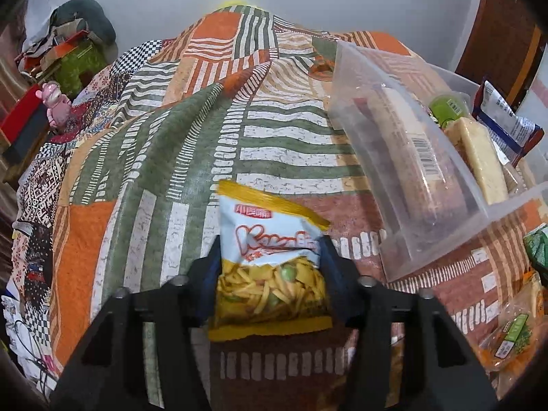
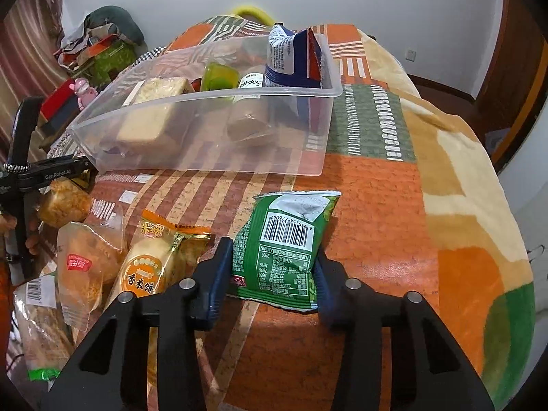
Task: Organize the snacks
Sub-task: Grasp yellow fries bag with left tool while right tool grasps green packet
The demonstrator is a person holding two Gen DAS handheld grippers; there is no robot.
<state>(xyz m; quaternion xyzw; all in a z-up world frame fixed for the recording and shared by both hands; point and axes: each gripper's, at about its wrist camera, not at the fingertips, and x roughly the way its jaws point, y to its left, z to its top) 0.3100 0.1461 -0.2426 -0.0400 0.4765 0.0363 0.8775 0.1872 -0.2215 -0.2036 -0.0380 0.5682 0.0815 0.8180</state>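
Left gripper (image 1: 270,267) has a yellow snack bag (image 1: 270,267) between its fingers, jaws narrowed onto the bag's sides, pads touching both edges; bag sits upright-ish over the patterned blanket (image 1: 171,171), can't tell if it's lifted or resting. Clear bin (image 1: 404,178) is to the right of that bag, near but apart

Right gripper (image 2: 274,270) straddles a green snack bag (image 2: 287,250), barcode side up, lying on the blanket; jaws partly open, both pads at or touching the bag's edges, firm grip or not can't be told. Bin (image 2: 205,130) sits beyond the green bag, apart from it. Inside the bin: a pale cracker pack (image 2: 154,113) at the left, a green jelly cup (image 2: 219,77), a small white-label item (image 2: 251,82), and a blue bag (image 2: 294,58) leaning at the right end

Left of the green bag, loose on the blanket: an orange rice-cake pack (image 2: 157,263) just beside the right gripper's left finger, a bread pack (image 2: 85,263) touching it, more packs at the lower left edge. The left gripper shows at the far left edge of the right wrist view
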